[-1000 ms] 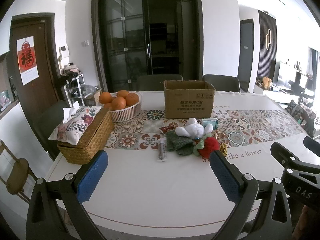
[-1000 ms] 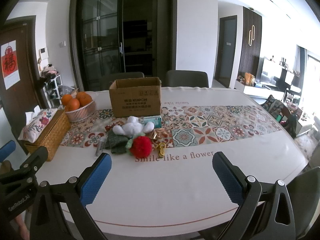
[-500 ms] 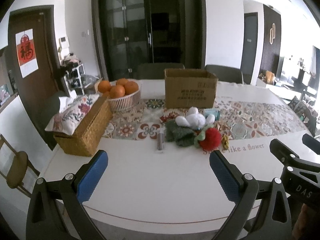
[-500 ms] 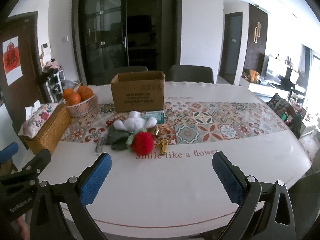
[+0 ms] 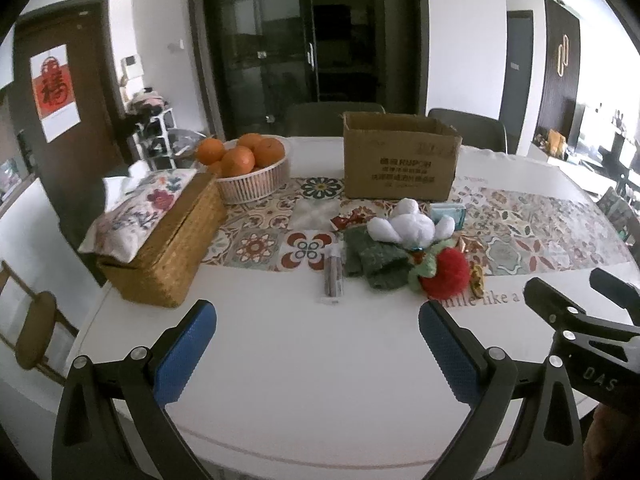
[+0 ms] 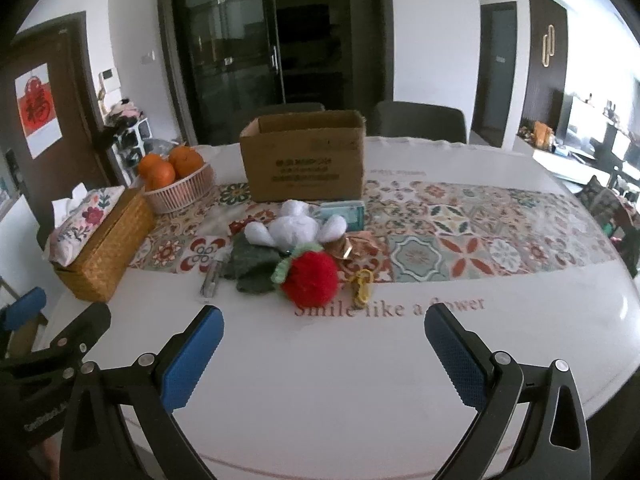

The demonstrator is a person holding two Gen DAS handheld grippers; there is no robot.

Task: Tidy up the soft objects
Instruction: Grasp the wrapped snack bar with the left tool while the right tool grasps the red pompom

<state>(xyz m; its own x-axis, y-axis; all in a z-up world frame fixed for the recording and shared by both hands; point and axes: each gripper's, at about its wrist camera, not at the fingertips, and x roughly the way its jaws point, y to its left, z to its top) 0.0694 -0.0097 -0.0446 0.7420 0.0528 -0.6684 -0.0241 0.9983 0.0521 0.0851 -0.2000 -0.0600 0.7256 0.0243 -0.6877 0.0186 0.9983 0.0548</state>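
Note:
A pile of soft things lies mid-table: a white plush toy, a dark green knitted cloth and a red pompom with green trim. An open cardboard box stands just behind them. My left gripper is open and empty over the white table's near side, short of the pile. My right gripper is open and empty beside it, also short of the pile.
A wicker tissue box with a floral cover stands at the left, a basket of oranges behind it. A small tube, a teal packet and a yellow clip lie by the pile. Chairs stand behind the table.
Both grippers have moved forward and lower toward the pile, which now looks larger. Both stay open. Nothing on the table has moved.

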